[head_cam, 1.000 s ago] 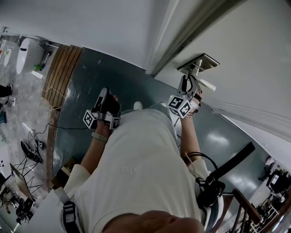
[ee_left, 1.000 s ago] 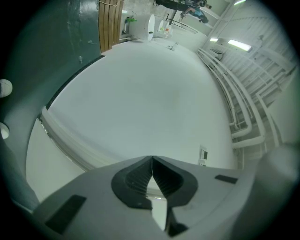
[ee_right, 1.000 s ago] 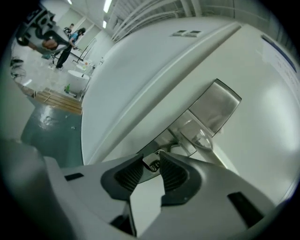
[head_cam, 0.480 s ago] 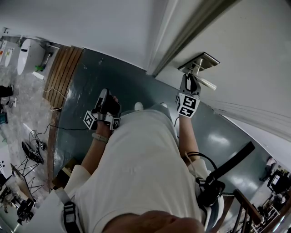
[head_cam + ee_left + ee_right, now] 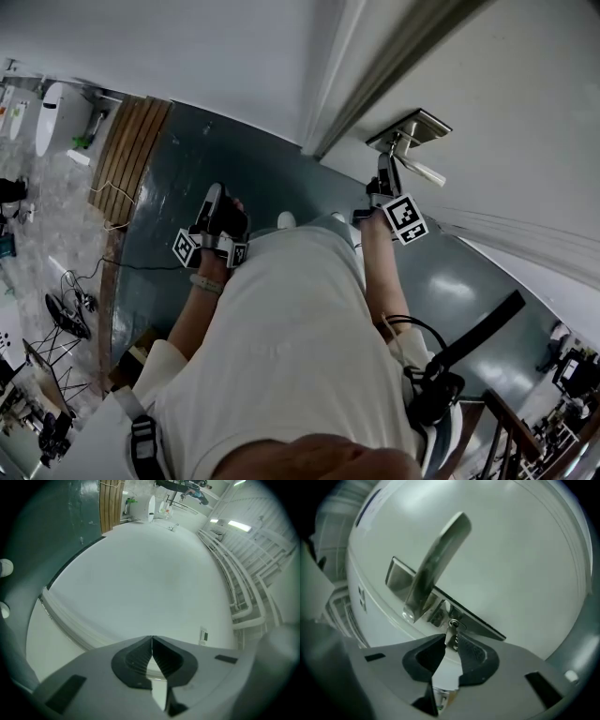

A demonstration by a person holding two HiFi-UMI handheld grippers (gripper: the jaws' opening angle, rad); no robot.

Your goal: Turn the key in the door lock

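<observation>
Silver key is being pinched by my right hand-held gripper, whose jaws have just been closing; my left hand-held gripper is hanging closed, empty.

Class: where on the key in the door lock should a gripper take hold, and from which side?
Take the key by its flat faces where it sticks out of the lock, approaching straight on, since its blade is buried. The right gripper, jaws just closing, pinches it so.

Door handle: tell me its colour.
The door handle is silver metal, and it shows best in the right gripper view.
</observation>
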